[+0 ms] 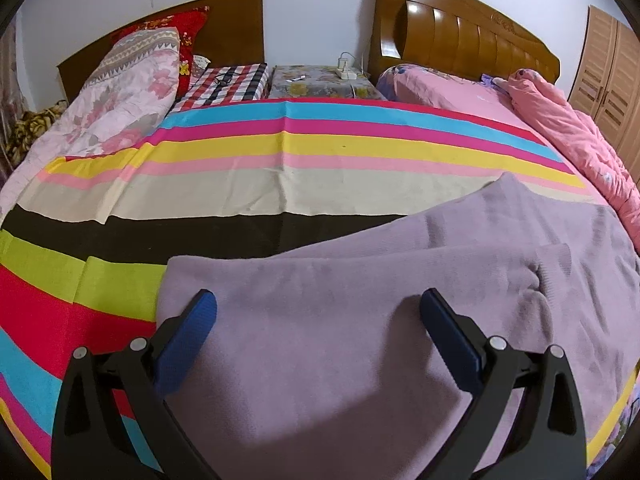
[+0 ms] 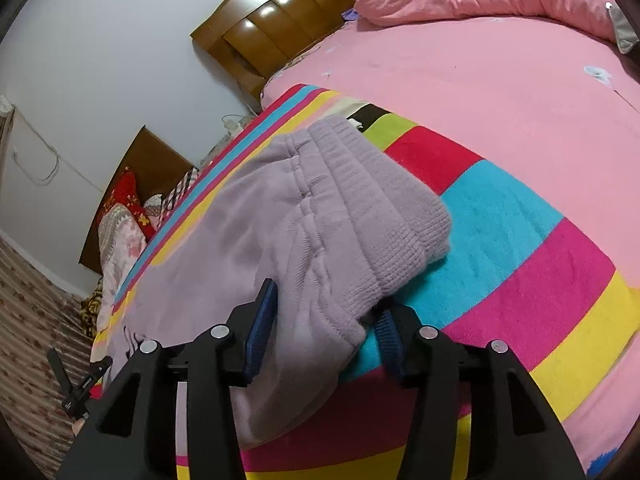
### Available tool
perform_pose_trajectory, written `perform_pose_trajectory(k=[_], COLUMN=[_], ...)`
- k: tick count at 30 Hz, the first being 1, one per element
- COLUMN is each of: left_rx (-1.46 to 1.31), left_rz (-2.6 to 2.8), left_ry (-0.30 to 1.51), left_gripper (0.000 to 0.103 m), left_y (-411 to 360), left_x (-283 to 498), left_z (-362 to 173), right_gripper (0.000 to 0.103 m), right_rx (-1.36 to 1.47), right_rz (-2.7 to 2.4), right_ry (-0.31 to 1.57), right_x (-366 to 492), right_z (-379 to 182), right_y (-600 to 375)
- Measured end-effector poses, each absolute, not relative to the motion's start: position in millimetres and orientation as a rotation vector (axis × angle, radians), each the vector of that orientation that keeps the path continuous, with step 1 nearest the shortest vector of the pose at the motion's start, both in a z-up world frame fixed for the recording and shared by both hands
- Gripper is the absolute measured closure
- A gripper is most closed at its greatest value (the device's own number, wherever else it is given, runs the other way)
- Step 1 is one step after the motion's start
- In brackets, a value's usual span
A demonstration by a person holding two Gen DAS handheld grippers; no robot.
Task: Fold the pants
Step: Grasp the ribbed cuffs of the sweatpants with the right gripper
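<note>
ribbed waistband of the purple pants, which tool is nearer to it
Right. The right tool straddles the pants' edge just below the ribbed waistband; the left tool hovers open over the plain leg fabric, away from it.

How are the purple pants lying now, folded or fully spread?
Partly folded. The purple pants lie on the striped sheet with one leg layer over the other, and the ribbed waistband is doubled.

I am in a home bedroom. Two beds stand side by side, each with a wooden headboard (image 1: 460, 36), a small nightstand (image 1: 320, 82) between them. A striped sheet (image 1: 280, 152) covers the mattress; a pink quilt (image 1: 568, 132) and floral pillow (image 1: 132, 88) lie on top. A wooden wardrobe (image 1: 608, 80) stands by the wall.
</note>
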State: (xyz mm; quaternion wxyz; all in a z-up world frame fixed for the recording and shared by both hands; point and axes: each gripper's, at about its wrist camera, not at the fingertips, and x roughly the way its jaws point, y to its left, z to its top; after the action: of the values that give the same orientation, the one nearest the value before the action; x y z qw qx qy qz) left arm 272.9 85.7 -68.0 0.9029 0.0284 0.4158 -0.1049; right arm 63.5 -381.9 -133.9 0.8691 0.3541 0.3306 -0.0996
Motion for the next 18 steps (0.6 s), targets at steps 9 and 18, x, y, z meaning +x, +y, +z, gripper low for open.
perform_pose_trajectory(k=[9, 18], left_rx=[0.095, 0.127], left_rz=[-0.199, -0.130], left_ry=[0.874, 0.785], left_gripper=[0.001, 0.002], left_y=[81, 68], left_x=[274, 253], left_z=[-70, -52], right_gripper=[0.070, 0.071], right_rx=[0.925, 1.022], right_rz=[-0.131, -0.110], right_ry=[0.509, 0.428], right_x=[37, 35], right_z=[-137, -122], right_y=[-387, -384])
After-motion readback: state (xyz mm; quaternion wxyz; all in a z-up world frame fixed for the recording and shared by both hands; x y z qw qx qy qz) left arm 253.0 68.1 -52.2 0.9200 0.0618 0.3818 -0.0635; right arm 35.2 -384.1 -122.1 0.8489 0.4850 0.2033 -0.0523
